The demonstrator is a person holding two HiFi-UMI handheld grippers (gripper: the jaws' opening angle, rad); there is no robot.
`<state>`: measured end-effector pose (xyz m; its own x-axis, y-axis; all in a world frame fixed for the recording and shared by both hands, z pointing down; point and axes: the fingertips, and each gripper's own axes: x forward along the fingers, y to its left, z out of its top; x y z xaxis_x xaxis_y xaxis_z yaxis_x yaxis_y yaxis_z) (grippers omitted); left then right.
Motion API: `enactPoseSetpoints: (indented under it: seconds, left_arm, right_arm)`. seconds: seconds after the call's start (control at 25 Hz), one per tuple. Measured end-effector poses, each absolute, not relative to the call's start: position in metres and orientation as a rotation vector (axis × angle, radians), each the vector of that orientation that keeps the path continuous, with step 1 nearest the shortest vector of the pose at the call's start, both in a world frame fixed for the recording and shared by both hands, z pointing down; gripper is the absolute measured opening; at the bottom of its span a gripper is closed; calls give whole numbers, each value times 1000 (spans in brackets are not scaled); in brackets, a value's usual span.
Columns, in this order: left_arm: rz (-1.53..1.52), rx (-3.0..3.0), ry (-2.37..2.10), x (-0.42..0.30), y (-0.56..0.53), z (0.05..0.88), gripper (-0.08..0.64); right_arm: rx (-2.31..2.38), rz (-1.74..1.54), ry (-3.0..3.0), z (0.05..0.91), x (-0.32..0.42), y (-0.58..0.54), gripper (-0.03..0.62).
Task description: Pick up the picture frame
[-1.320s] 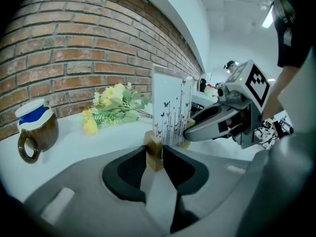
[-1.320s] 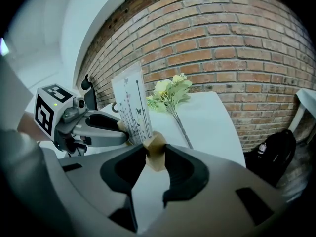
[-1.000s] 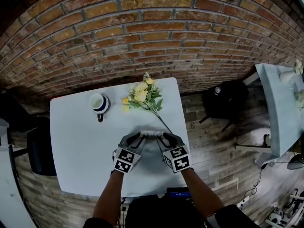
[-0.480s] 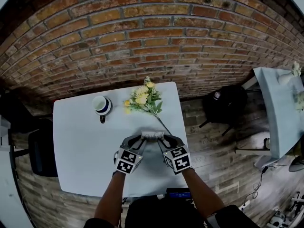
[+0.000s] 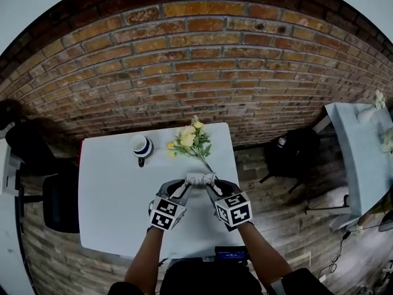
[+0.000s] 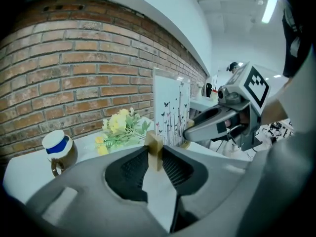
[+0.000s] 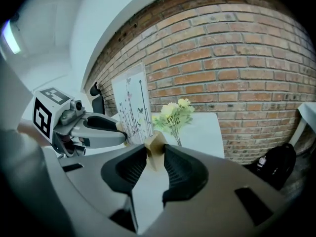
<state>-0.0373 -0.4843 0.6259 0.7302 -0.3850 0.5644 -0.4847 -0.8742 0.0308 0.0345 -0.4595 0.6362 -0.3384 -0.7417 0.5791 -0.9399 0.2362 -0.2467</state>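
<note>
The picture frame [image 5: 200, 178] is a clear panel printed with butterflies and stems, standing on small wooden blocks. It hangs above the white table [image 5: 110, 208], carried between both grippers. My left gripper [image 5: 184, 187] is shut on the left wooden block [image 6: 154, 149], with the panel [image 6: 170, 110] rising just beyond it. My right gripper [image 5: 212, 187] is shut on the right block [image 7: 154, 149], and the panel [image 7: 132, 107] stands to its left. Each gripper view shows the other gripper across the frame: the right gripper [image 6: 189, 132] and the left gripper [image 7: 121, 129].
A white mug with a blue band [image 5: 142, 146] and a bunch of yellow flowers [image 5: 189, 139] lie at the table's far side, near the brick wall [image 5: 196, 66]. A black bag [image 5: 295, 153] sits on the floor to the right, a black chair [image 5: 58, 201] to the left.
Both grippers have risen together with the picture frame held between them, lifting it off the table. Mug and flowers have stayed where they were.
</note>
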Motion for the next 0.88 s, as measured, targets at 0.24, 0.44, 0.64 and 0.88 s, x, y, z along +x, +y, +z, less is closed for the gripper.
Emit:
enactPoseSetpoints:
  seconds: [0.24,0.44,0.64,0.88]
  left_arm:
    - [751,2764,-786,-39,-477,587,95]
    - [697,2769,-832,-37,-466,567,95]
    - [684,2776,-841,-35,-457,561,94]
    - [673,2776,-844,-34,-446,558,94]
  right_arm:
    - [1527,735,-2240,597,36,-456,117]
    - [1499,693,-2272,577,38,-448,117]
    - [1495,678,-2278,571,41,-439,117]
    - [1490,666,-2283,567,42,-429,117]
